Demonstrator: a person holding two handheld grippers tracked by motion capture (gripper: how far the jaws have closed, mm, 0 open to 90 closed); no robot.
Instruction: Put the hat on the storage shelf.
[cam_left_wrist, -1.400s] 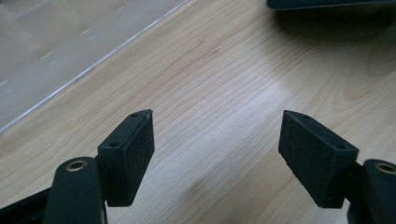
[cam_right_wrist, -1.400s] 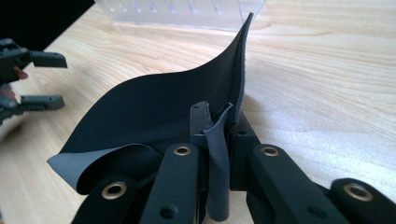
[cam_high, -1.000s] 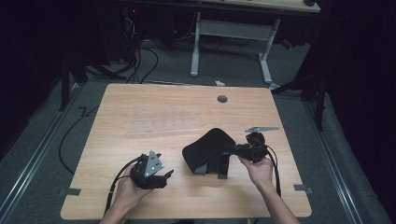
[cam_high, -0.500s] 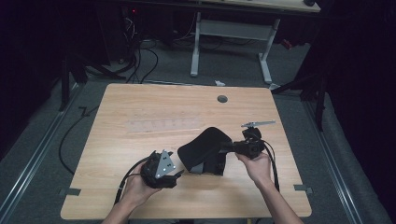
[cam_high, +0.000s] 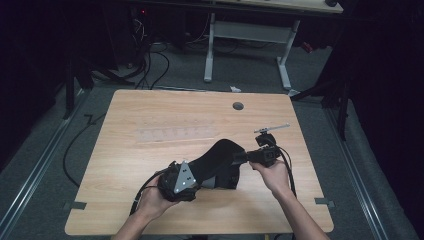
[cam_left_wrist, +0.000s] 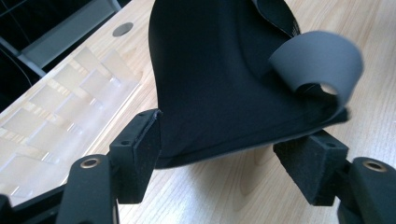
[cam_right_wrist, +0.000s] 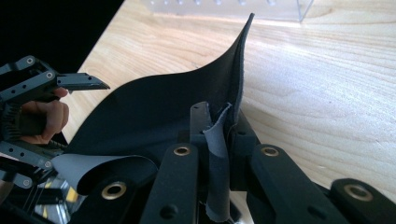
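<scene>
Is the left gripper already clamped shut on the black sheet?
No, the left gripper stands open around the black sheet's edge.

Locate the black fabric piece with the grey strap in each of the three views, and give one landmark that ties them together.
High view: the black fabric piece lies at the table's near centre, between both tools.
Left gripper view: it fills the upper centre, its near edge between the open jaws, its grey strap curled at right.
Right gripper view: it rises centre-left, an edge pinched in the jaws.
Shared landmark: the clear plastic tray.
</scene>
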